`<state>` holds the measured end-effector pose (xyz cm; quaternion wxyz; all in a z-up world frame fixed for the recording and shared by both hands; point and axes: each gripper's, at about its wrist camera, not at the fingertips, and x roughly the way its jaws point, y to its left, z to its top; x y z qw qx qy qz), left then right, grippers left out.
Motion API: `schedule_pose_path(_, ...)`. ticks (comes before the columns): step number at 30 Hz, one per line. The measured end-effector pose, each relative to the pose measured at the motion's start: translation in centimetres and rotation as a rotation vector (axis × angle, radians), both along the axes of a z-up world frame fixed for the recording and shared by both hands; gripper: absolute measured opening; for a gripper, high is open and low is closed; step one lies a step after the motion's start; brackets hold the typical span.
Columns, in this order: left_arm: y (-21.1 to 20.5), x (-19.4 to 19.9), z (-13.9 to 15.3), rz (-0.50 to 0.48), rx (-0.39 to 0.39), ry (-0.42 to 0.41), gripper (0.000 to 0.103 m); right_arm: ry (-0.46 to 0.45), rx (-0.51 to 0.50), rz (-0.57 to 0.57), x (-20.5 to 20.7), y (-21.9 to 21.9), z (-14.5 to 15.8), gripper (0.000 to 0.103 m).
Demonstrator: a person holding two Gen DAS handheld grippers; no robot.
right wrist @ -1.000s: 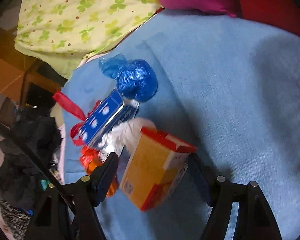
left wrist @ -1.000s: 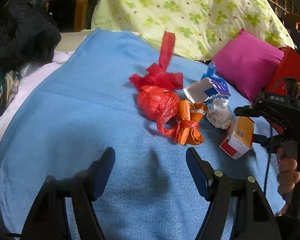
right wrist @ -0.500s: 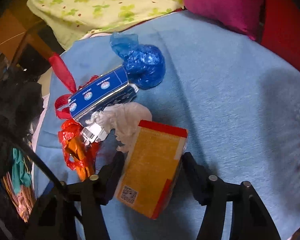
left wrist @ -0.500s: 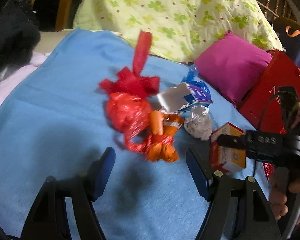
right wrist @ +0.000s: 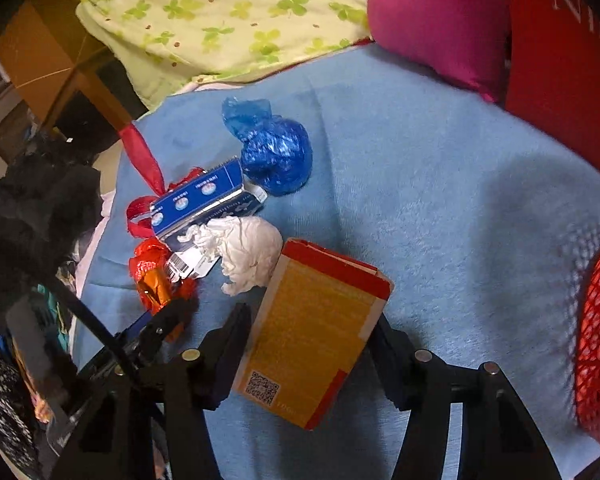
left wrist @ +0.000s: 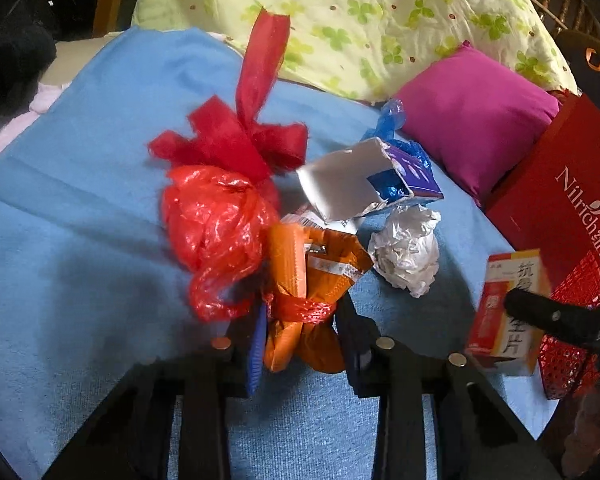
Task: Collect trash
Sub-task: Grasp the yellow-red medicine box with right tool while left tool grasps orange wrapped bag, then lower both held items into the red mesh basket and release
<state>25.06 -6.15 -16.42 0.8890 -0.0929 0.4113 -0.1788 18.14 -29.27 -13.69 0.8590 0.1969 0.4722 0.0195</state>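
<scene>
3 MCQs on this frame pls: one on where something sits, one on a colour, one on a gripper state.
1. Where is the crumpled white paper?
A. between the blue-and-white carton and the yellow box
B. on the magenta pillow
C. inside the red mesh bag

2. What colour is the knotted plastic bag beyond the carton?
A. green
B. blue
C. black

3. What is the right gripper doing?
A. open over bare blanket
B. shut on the yellow box
C. shut on the white paper

Answers: 1 A, it lies between them on the blue blanket. 2 B, shiny blue plastic. 3 B, both fingers flank and press the box's sides.
</scene>
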Motion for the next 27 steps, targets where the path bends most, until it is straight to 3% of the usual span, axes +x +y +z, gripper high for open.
schedule_pose_path(10, -0.4, -6.4, 4.1, -0.032, -0.011, -0.161, 0.032, -0.210, 0.015, 0.012, -2.8, -1.3, 4.2, 0.061)
schedule_pose_path(13, -1.0, -8.6, 5.0, -0.039, -0.039, -0.176, 0.032, -0.297, 0.021, 0.013, -4.1, -2.1, 6.1, 0.061)
schedule_pose_path(21, -5.4, -11.8, 9.9, -0.128, 0.005, -0.245, 0.032, -0.528, -0.003, -0.015, -8.8, -4.2, 10.7, 0.061)
schedule_pose_path(27, -9.0, -14.1, 13.3, -0.207, -0.011, -0.307, 0.032, -0.592, 0.029, -0.108, -12.0, -8.9, 12.3, 0.061)
